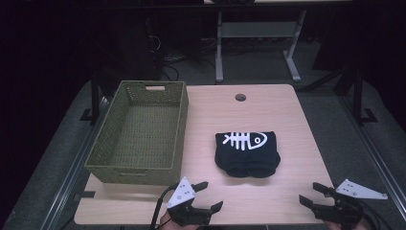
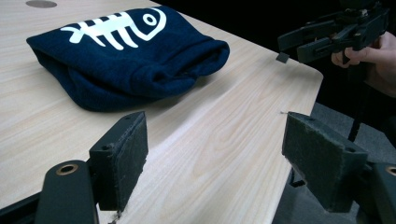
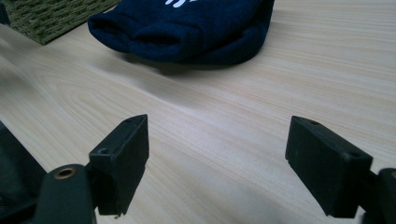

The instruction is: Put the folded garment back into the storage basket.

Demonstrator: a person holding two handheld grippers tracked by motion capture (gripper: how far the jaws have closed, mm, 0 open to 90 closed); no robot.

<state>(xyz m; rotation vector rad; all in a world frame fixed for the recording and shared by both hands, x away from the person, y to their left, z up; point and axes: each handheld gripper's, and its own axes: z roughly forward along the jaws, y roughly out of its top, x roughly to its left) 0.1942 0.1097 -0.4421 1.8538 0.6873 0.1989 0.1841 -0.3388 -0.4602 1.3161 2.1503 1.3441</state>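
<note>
A folded dark blue garment [image 1: 247, 153] with a white fish-skeleton print lies on the wooden table [image 1: 225, 115], right of centre. The left gripper view has the garment [image 2: 126, 56] ahead to the left, and the right gripper view has it [image 3: 187, 28] at the top. My left gripper [image 1: 211, 195] rests open at the table's front edge, left of the garment, nothing between its jaws. Open and holding nothing, my right gripper [image 1: 315, 193] sits at the front right corner. A hand holds that right gripper [image 2: 303, 44] beyond the table's edge.
An olive woven basket [image 1: 174, 139] with nothing inside stands at the table's left, a corner of the basket [image 3: 46, 16] in the right gripper view. A round cable hole [image 1: 240, 97] sits near the far edge. Desk legs [image 1: 219, 52] stand on the floor behind.
</note>
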